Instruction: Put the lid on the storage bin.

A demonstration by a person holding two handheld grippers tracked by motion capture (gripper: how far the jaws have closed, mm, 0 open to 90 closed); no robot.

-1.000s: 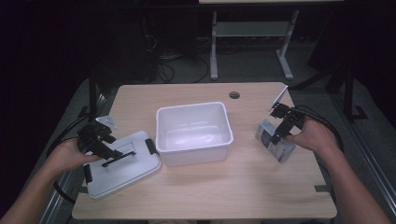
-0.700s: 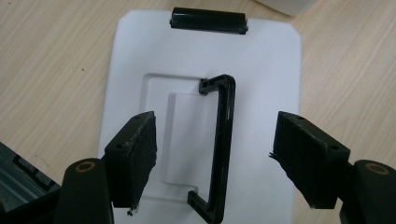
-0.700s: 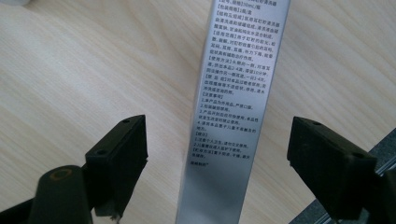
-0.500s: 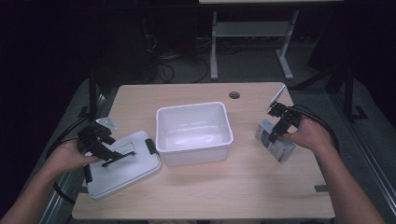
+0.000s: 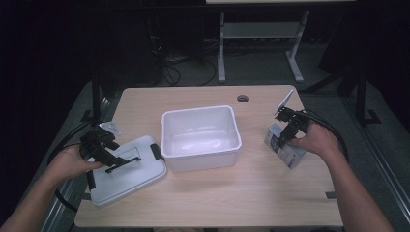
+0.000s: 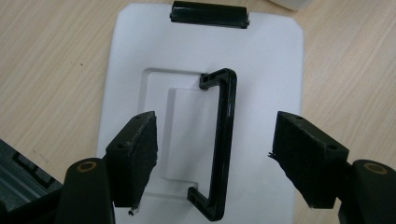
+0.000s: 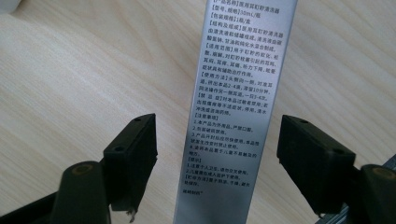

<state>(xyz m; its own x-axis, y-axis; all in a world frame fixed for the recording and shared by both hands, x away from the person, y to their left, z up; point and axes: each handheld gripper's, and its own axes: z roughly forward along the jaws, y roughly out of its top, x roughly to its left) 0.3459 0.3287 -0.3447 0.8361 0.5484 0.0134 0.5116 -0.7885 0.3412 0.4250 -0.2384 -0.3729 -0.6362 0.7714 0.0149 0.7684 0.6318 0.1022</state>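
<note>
Right gripper view shows the right tool (image 7: 212,163), its jaws just closing but not yet touching, straddling a light, crushable silver printed cardboard box (image 7: 233,112), best pinched gently across its narrow sides.

Table (image 5: 203,203) pale matt wood-grain; lid (image 6: 280,70) smooth white plastic; box (image 7: 238,93) glossy silvery card.

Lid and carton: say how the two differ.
The lid is white, wide and flat, with a black handle and clips; the carton is silver-grey, narrow and covered in printed text. The lid lies left of the tub, the carton right. Both rest on the table between open jaws.
</note>
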